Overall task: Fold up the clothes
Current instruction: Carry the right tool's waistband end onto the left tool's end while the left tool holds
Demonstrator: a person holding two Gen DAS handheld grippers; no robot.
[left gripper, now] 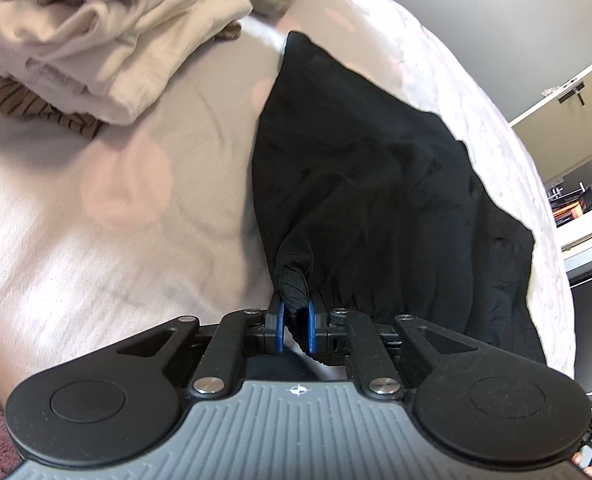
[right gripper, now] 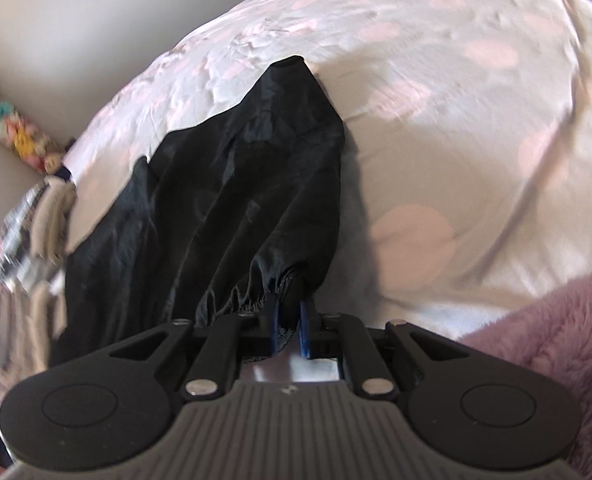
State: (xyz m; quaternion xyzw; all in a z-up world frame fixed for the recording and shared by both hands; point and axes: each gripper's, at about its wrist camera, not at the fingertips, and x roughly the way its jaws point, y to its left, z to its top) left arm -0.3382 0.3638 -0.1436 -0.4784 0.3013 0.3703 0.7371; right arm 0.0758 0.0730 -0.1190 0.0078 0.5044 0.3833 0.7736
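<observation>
**Black garment held at both ends over bed**

Bedding [left gripper: 135, 208] in white with pale pink dots covers the whole work surface; a grey wall stands behind it in both views.

Left tool [left gripper: 294, 322]: clenched on a bunched corner of the black garment [left gripper: 368, 184]. Blue pads [left gripper: 279, 326] sit on either side of the gathered fabric, with cloth visibly pinched between them. An elastic, ruffled hem runs rightward from the grip.

Right tool [right gripper: 289, 328]: likewise clenched on the garment [right gripper: 231, 184], gripping a gathered, elasticated edge. Fabric passes between its blue pads [right gripper: 304, 334].

Garment position: stretches away from each tool across the bed, narrowing to a point at its far end. Its near edge is lifted at the tools; the far part lies on the bedding. Folds and creases run lengthwise. Whether it is trousers or a skirt cannot be told.

Other items: a stack of cream clothes [left gripper: 95, 40] sits at the upper left of the left view, well apart from the garment, with a brown striped item [left gripper: 35, 108] beneath it. A mauve fleece blanket [right gripper: 556, 336] lies at the lower right of the right view. Motion blur affects the edges of both views.
</observation>
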